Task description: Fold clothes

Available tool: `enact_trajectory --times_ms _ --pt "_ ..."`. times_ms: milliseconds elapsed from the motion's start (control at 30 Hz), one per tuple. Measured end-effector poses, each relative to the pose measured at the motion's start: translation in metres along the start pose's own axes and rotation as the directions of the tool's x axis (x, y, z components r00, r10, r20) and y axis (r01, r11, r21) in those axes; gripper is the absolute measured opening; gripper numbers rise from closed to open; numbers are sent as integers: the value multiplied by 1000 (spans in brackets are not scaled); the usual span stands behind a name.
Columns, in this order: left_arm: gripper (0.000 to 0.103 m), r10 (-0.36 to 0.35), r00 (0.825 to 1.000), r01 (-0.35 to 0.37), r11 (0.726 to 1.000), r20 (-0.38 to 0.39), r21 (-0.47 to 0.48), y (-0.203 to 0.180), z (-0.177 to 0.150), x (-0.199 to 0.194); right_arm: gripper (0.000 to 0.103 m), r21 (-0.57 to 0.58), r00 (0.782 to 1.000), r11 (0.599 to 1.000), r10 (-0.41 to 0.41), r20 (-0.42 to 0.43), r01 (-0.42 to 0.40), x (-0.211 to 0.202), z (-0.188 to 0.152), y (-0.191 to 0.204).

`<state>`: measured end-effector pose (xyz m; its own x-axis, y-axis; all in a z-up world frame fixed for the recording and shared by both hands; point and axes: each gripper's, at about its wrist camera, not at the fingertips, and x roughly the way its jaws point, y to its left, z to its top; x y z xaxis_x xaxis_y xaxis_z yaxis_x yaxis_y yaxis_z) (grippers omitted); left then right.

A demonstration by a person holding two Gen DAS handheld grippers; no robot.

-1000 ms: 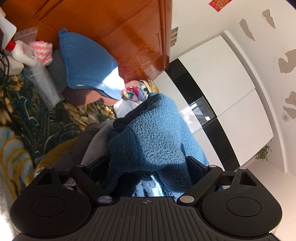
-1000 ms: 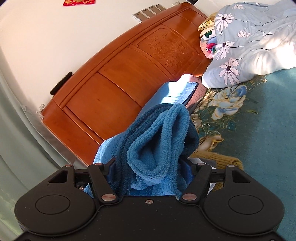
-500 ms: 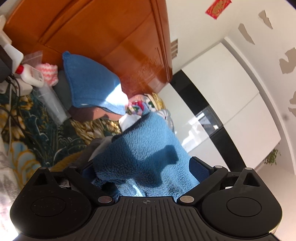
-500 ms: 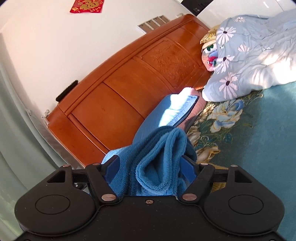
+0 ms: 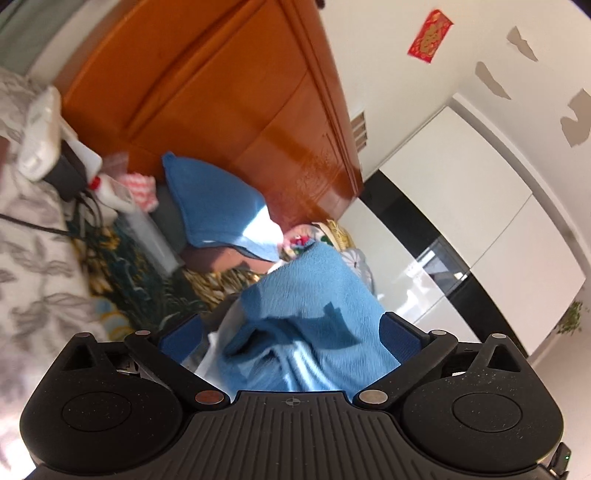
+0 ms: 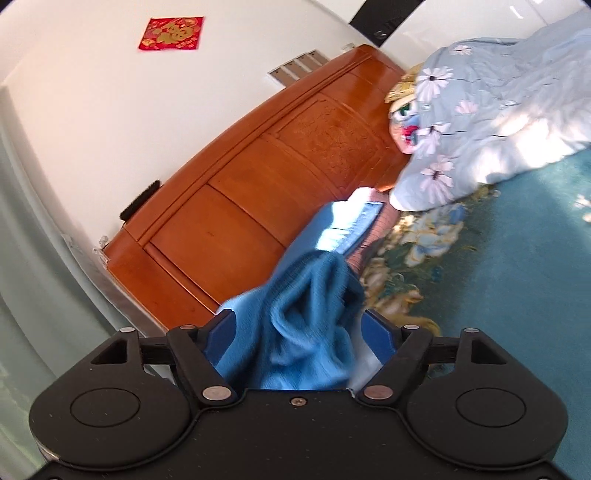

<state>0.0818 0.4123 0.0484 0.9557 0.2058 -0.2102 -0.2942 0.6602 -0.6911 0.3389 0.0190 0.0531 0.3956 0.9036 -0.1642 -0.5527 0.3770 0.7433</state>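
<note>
A: Left wrist view?

B: Left gripper (image 5: 291,332) raised above the bed (image 5: 122,273), jaws fairly wide, bunched blue fleece garment (image 5: 310,306) filling the gap between them. Pressed against the right pad; real clamping hard to confirm. Wooden headboard (image 5: 229,110) behind.

A: Right wrist view?

B: Right gripper (image 6: 295,332) likewise part open around another bunch of that blue fleece garment (image 6: 306,317). Probably mid-fold, cloth lifted. Next: carrying both edges over together, kept level.

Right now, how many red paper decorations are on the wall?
1. The red paper decoration with gold characters hangs high on the white wall above the wooden headboard; the left view shows the same one. Others could be outside the frames.
</note>
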Motion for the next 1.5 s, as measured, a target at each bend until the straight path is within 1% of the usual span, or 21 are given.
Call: enact_trajectory --times_ms 100,200,333,433,500,533,600,733,867,1000,1067,1200,1333,1400,1500 --pt "103 22 1000 -22 999 10 27 -5 -15 -20 78 23 1000 999 -23 0 23 -26 -16 -9" --pt "103 39 999 -40 999 11 35 -10 -37 -40 82 42 998 998 -51 -27 52 -56 -40 -20" --pt "103 43 997 -42 999 -57 22 -15 -72 -56 87 55 992 992 -109 -63 113 -101 -71 -34" --pt "103 47 991 -43 998 -126 36 -24 -101 -60 95 66 987 985 -155 -35 157 -137 -90 -40" --pt "103 61 985 -48 995 -159 89 -34 -120 -61 98 77 984 981 -179 2 178 -162 -103 -42" --pt "103 70 983 -49 991 -169 125 -42 -130 -61 102 76 981 978 -195 21 193 -173 -110 -42" --pt "103 65 978 -31 984 -198 173 -57 -149 -61 102 67 970 971 -235 62 231 -194 -123 -41" --pt "103 46 964 22 968 -260 251 -89 -187 -61 102 55 947 951 -308 91 304 -234 -145 -44" --pt "103 32 946 78 943 -323 323 -121 -224 -61 102 48 915 925 -379 137 376 -275 -161 -47" --pt "103 24 923 139 911 -385 389 -152 -262 -61 102 51 871 893 -448 201 447 -312 -176 -50" --pt "103 26 912 166 890 -410 425 -167 -281 -62 102 57 847 875 -480 229 480 -329 -182 -52" --pt "103 42 902 202 838 -429 507 -190 -316 -68 102 73 792 836 -540 284 544 -362 -193 -56" --pt "103 67 894 220 795 -443 565 -208 -345 -70 102 95 735 796 -591 334 597 -390 -204 -59" --pt "103 99 887 212 779 -451 590 -215 -357 -70 102 100 717 784 -605 346 613 -398 -209 -58" --pt "103 129 887 197 763 -443 616 -221 -370 -73 102 84 700 766 -622 352 638 -407 -216 -57"
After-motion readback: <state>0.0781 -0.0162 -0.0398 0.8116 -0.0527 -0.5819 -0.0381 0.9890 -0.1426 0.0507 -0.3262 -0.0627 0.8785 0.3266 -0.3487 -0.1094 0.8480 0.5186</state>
